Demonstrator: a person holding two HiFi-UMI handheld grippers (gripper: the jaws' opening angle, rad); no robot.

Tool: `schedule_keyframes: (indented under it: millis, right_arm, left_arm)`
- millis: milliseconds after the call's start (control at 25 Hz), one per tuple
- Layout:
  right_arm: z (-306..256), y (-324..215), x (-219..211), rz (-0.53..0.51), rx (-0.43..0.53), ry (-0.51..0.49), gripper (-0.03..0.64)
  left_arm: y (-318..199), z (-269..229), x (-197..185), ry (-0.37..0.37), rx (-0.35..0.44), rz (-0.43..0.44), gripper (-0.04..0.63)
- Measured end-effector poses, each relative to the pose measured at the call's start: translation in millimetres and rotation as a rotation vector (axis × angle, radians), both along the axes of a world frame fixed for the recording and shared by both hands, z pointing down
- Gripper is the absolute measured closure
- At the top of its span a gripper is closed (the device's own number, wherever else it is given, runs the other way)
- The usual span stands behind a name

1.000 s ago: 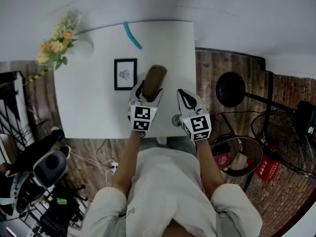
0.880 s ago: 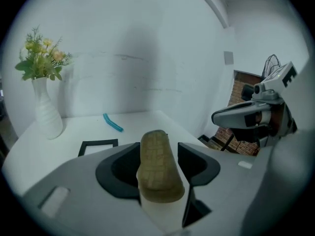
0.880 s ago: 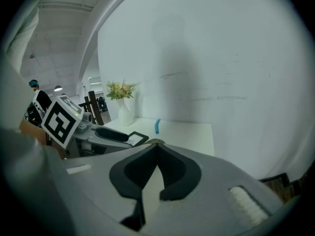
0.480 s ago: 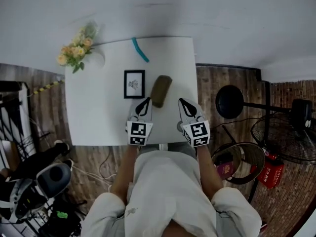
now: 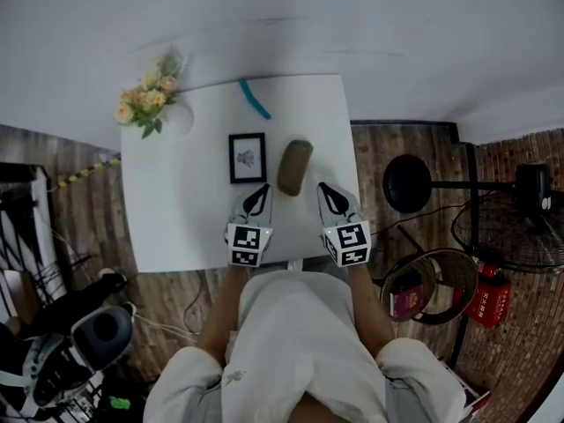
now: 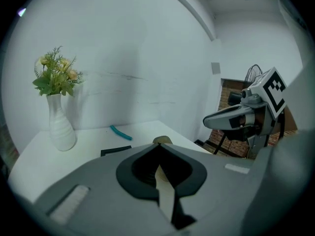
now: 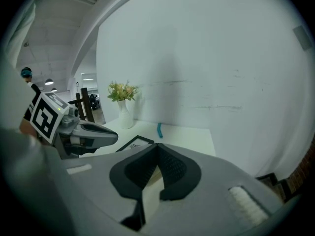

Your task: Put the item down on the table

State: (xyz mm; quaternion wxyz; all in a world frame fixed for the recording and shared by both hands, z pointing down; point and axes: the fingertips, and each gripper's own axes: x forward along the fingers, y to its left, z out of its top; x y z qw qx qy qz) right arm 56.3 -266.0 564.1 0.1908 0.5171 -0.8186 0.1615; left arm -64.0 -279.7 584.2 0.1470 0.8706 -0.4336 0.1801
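we hold left tool (image 5: 263, 189) and right tool (image 5: 322, 189) closed, empty, at the table's (image 5: 176, 210) near edge: the brown item (image 5: 295, 166) already lies by its right edge.

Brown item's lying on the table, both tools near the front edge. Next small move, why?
Probably ease both tools back: the brown item lies on the table, clear of the left tool and right tool, both shut with nothing between them. Placement looks done.
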Motion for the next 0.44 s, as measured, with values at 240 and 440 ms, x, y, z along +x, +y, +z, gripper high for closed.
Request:
schedule_keyframes:
  millis: [240, 440]
  right_arm:
    - [2, 4, -11, 0.032, -0.003, 0.012, 0.615]
    - [-1, 7, -18, 0.036, -0.005, 0.019, 0.615]
  left_arm:
    - [-1, -2, -9, 0.014, 0.004, 0.031, 0.583]
    - [1, -2, -15, 0.019, -0.002, 0.033, 0.583]
